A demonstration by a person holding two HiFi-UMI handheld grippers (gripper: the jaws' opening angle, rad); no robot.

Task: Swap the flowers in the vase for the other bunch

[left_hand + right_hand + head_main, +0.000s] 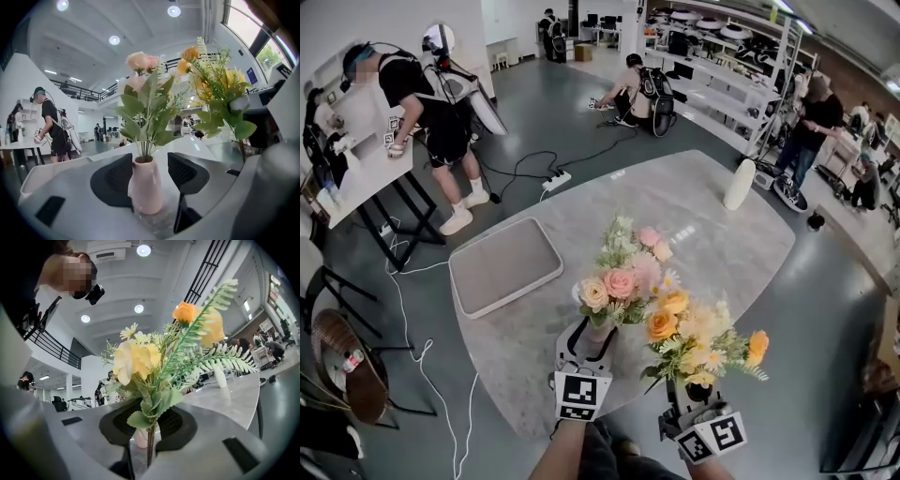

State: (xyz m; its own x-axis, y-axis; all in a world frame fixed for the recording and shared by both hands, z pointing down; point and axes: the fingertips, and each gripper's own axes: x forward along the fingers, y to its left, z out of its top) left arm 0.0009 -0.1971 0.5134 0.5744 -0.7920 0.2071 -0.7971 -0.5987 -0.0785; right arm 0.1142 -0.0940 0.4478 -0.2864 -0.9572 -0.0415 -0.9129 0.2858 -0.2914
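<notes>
A small pink vase (598, 339) stands near the front edge of the marble table (694, 220), with a pink-and-cream bunch (623, 277) upright in it. My left gripper (592, 343) is level with the vase, its jaws open on either side. In the left gripper view the vase (146, 185) sits between the pads, with a gap to the right pad (183, 172). My right gripper (692, 392) is shut on the stems of a yellow-and-orange bunch (698, 342), held upright just right of the vase. In the right gripper view the stems (150, 446) pass between the closed pads.
A grey rectangular tray (506, 264) lies on the table's left side. A white cylinder (738, 185) stands at its far right edge. Several people stand and sit beyond the table. Cables and a power strip (555, 180) lie on the floor, and a chair (347, 366) stands at left.
</notes>
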